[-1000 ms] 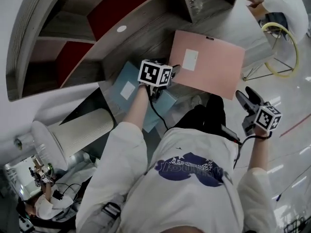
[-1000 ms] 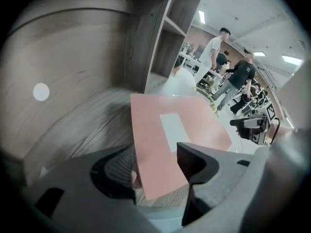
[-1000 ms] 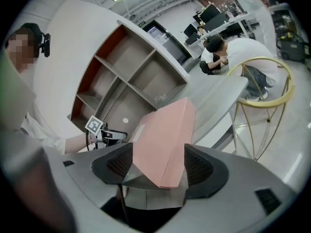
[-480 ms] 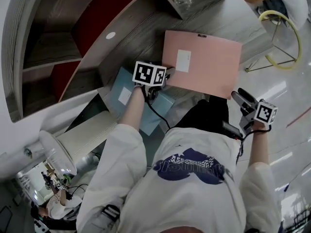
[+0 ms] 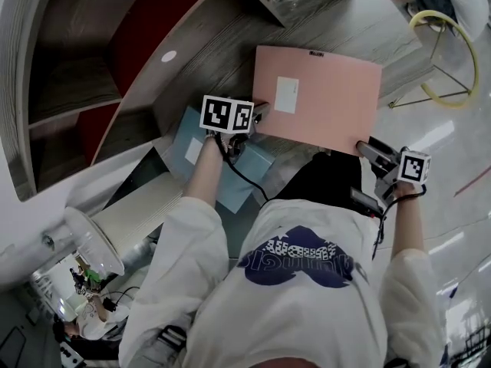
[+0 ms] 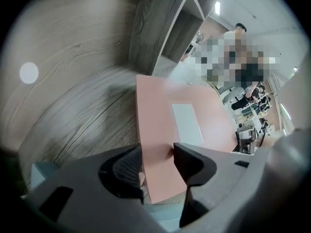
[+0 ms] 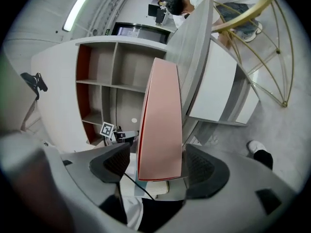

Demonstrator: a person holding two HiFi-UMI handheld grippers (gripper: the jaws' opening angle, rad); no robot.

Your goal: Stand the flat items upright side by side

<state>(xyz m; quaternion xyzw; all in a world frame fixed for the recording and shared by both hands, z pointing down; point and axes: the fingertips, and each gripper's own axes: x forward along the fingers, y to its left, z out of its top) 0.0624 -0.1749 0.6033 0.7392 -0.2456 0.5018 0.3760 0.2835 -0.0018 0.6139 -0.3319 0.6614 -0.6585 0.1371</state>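
**Loose on both sides, nothing upright**

L claw (image 6: pixel 158 163) stood unclenched, jaws just closing in. The left edge of the pink folder (image 5: pixel 330 90) sat between them, one jaw off the edge, the other over its top face. R claw (image 7: pixel 156 160) hung released too, jaws just widened. The folder's near right corner ran edge-on between the pads w/ gaps both sides. The folder lay flat on the desk (image 5: pixel 230 52). A blue folder (image 5: pixel 192 136) lay flat near it, under the L forearm.
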